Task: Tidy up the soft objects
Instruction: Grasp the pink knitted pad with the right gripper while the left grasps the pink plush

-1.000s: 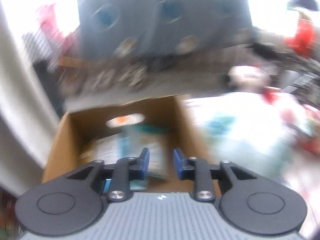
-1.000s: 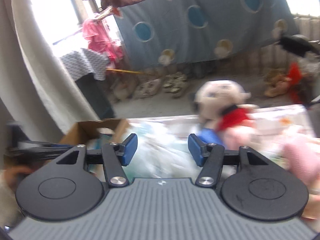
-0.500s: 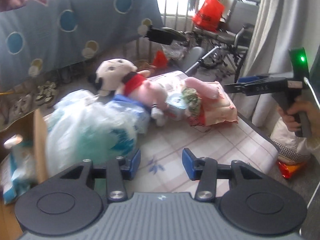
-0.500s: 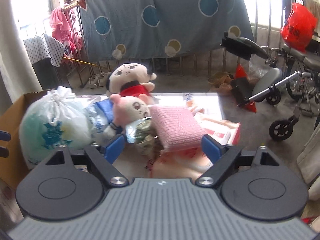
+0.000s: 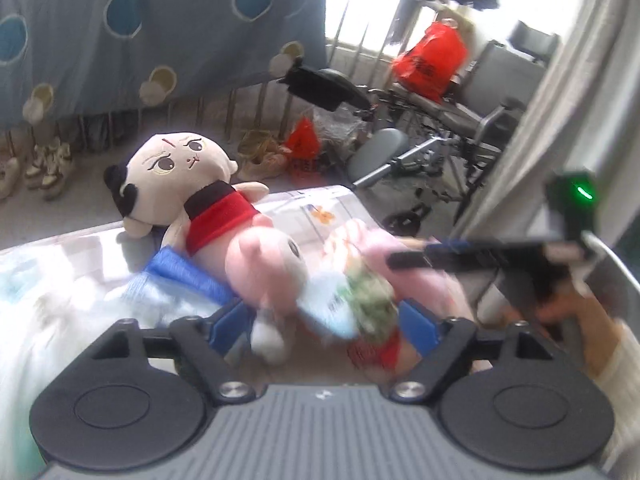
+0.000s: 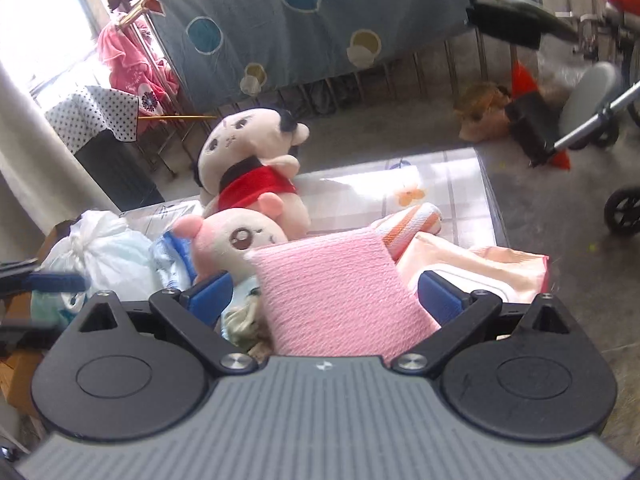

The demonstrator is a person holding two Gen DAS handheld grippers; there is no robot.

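A pile of soft things lies on the flower-patterned table (image 6: 440,184). It holds a big-headed doll in a red top (image 5: 180,168) (image 6: 248,148), a pink pig plush (image 5: 264,268) (image 6: 232,240) and a folded pink knitted cloth (image 6: 332,288). My left gripper (image 5: 326,322) is low over the pig plush, jaws opening, with the pig's foot and a blurred green-white packet (image 5: 360,304) between the pads, untouched. My right gripper (image 6: 324,294) has its jaws opening around the pink cloth, and the pads do not press on it. The right gripper (image 5: 440,256) also shows in the left wrist view.
A tied white plastic bag (image 6: 104,248) and a blue-white pack (image 5: 180,276) lie left of the toys. A peach wipes packet (image 6: 480,272) sits under the cloth. A cardboard box (image 6: 20,360) stands at the table's left end, a wheelchair (image 5: 460,120) beyond its right.
The left wrist view swung from the cardboard box to the toys and closed in on the pig plush. The right gripper dropped toward the pink cloth. Both pairs of jaws widened.
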